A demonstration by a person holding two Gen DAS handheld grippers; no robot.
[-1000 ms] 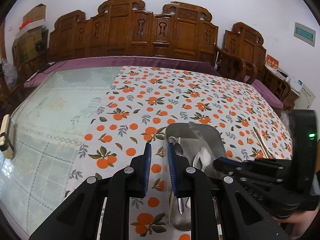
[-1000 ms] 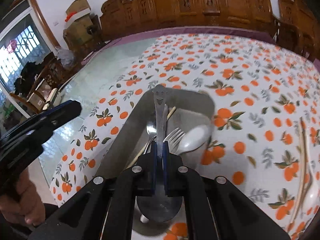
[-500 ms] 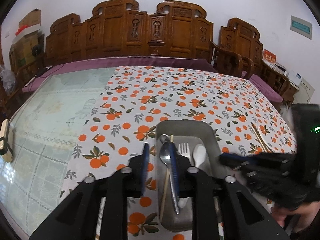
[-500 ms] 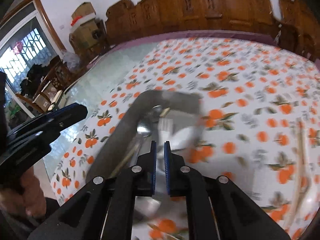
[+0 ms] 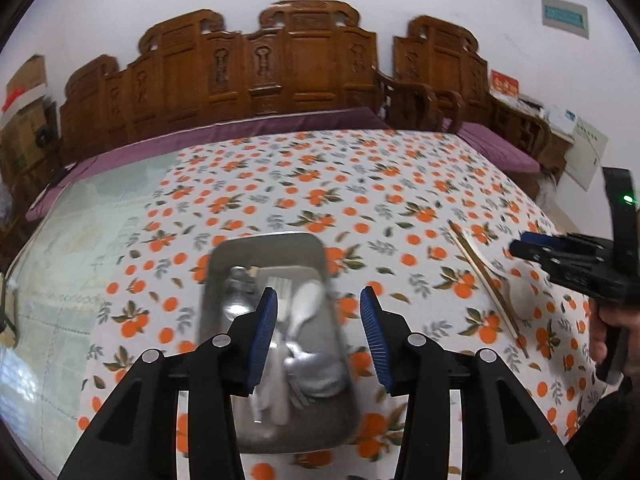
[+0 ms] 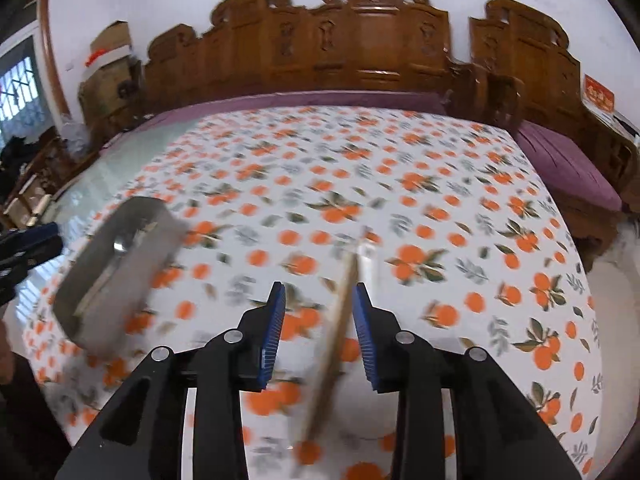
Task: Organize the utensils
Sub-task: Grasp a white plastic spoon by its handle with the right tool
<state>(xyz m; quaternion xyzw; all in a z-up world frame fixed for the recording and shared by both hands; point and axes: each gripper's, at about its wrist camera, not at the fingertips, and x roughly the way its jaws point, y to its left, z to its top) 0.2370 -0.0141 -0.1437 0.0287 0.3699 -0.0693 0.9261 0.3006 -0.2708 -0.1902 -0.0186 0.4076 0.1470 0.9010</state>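
Presently catalogued, largest first.

Tabletop (image 5: 400, 184): covered by an orange-print cloth (image 6: 400, 184), with bare glass at its left part.

Metal tray (image 5: 224, 264): rectangular and steel, lying on the cloth. It holds a metal spoon (image 5: 236, 300), a fork (image 5: 280, 292), a white spoon (image 5: 306, 304) and more cutlery piled at the near end, blurred. In the right wrist view the tray sits well to the left.

Left gripper (image 5: 318, 332): jaws spread wide and empty, hovering above the tray's near half.

Right gripper (image 6: 318, 334): jaws parted, holding nothing, poised over the loose pieces on the cloth.

Chopsticks (image 6: 340, 320): a wooden pair lying on the cloth right of the tray, running lengthwise between the right jaws, nearer the right one. Whether they touch it cannot be told through the blur.

Loose white spoon (image 5: 516, 292): beside the chopsticks, apart from the tray.

Step in hand, as judged: collecting the remaining pieces for the tray. Advice: centre the jaws across both sticks near mid-length, lower until the tips nearly meet the cloth, then close squarely so neither stick rolls free or the fabric gets pinched.
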